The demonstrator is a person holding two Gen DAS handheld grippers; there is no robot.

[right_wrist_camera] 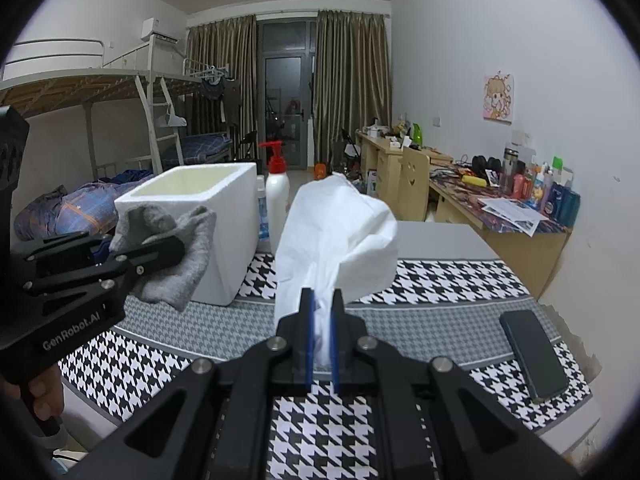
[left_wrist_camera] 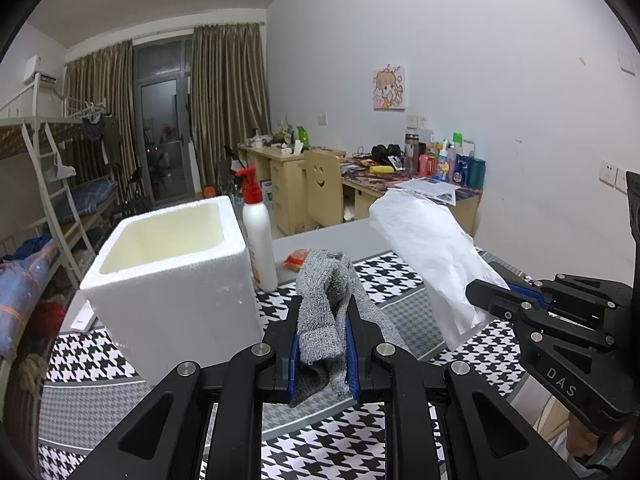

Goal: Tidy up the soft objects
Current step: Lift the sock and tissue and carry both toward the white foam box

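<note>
My left gripper (left_wrist_camera: pixel 323 304) is shut on a grey knitted sock (left_wrist_camera: pixel 326 300), which bunches up above the jaws and hangs below them. In the right wrist view that left gripper (right_wrist_camera: pixel 176 250) and the sock (right_wrist_camera: pixel 180 256) hang at the left, in front of the white foam box (right_wrist_camera: pixel 224 220). My right gripper (right_wrist_camera: pixel 322 300) is shut on a crumpled white tissue (right_wrist_camera: pixel 336 232) that stands up above the jaws. The left wrist view has the right gripper (left_wrist_camera: pixel 478 292) pinching the tissue (left_wrist_camera: pixel 432 256) at the right. The foam box (left_wrist_camera: pixel 172 280) stands open-topped at the left, its inside bare as far as it shows.
A white pump bottle (left_wrist_camera: pixel 260 236) with a red top stands behind the box, an orange packet (left_wrist_camera: pixel 296 260) beside it. A dark phone (right_wrist_camera: pixel 534 354) lies on the houndstooth cloth (right_wrist_camera: pixel 440 280) at the right. Bunk beds (right_wrist_camera: pixel 100 92) and cluttered desks (right_wrist_camera: pixel 500 208) fill the room beyond.
</note>
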